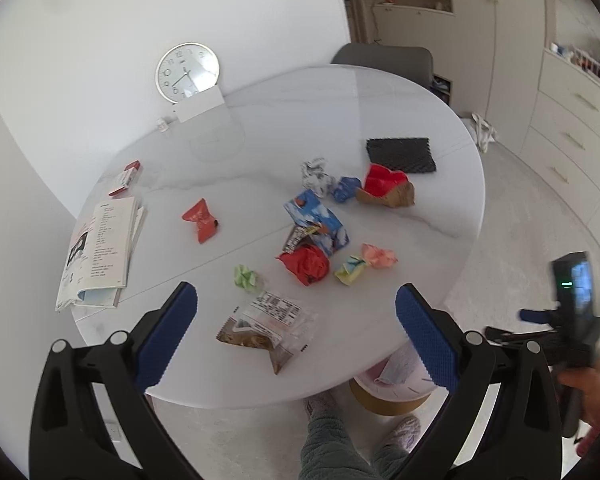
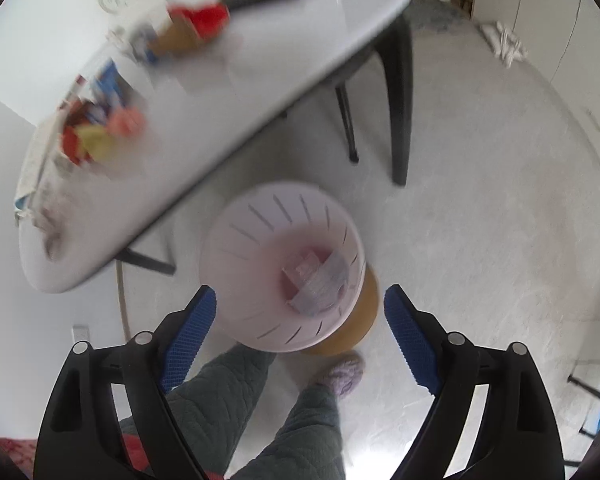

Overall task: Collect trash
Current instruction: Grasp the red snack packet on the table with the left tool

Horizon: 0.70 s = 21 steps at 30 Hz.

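Note:
Several pieces of trash lie on the white round table (image 1: 400,120): a clear snack bag (image 1: 266,326), a green wad (image 1: 247,277), a red crumpled wrapper (image 1: 306,264), a blue packet (image 1: 318,220), a red wrapper (image 1: 201,220), a pink wad (image 1: 378,256) and a red and brown bag (image 1: 388,186). My left gripper (image 1: 296,300) is open and empty above the snack bag. My right gripper (image 2: 300,304) is open and empty above the pink trash bin (image 2: 256,264) on the floor, which holds crumpled paper (image 2: 318,284). The right view is blurred.
A booklet (image 1: 100,248), a red box (image 1: 126,178), a clock (image 1: 187,70) and a black mat (image 1: 400,155) are on the table. A grey chair (image 1: 382,58) stands behind it. The person's legs (image 2: 236,408) and slippers are by the bin. Table legs (image 2: 400,100) stand near the bin.

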Available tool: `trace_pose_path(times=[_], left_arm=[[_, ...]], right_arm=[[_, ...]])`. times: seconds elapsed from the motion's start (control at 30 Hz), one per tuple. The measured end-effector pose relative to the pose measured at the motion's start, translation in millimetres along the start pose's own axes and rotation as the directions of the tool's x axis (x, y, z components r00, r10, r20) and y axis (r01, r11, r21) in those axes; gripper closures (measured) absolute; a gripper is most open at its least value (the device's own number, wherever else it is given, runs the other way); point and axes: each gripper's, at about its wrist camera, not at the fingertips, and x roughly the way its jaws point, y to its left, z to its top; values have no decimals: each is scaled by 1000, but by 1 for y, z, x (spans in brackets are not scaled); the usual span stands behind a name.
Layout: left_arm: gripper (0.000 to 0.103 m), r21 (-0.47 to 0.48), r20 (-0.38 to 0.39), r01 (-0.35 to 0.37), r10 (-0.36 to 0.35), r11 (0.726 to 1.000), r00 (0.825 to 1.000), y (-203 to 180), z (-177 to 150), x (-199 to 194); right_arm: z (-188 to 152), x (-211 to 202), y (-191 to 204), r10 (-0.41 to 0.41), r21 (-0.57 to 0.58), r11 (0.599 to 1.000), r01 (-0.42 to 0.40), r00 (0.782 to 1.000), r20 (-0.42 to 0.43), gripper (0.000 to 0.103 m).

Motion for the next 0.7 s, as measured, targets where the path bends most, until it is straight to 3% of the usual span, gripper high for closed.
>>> trace_pose_path(times=[0.17, 0.33, 0.5, 0.7], left_arm=[[7, -58, 8, -26, 26, 998, 1000, 22, 9, -2], [7, -108, -8, -19, 18, 994, 1000, 46, 17, 8], [7, -123, -33, 38, -43, 992, 999, 63, 29, 36], [7, -99, -44, 85, -90, 991, 995, 79, 54, 77]], right_arm=[[16, -84, 18, -14, -48, 999, 22, 985, 174, 7], [40, -128, 41, 6, -90, 996, 18, 963, 268, 7], [69, -139, 63, -15, -105, 993, 53, 944, 329, 5], [103, -129, 90, -39, -93, 993, 75, 941, 338, 5]])
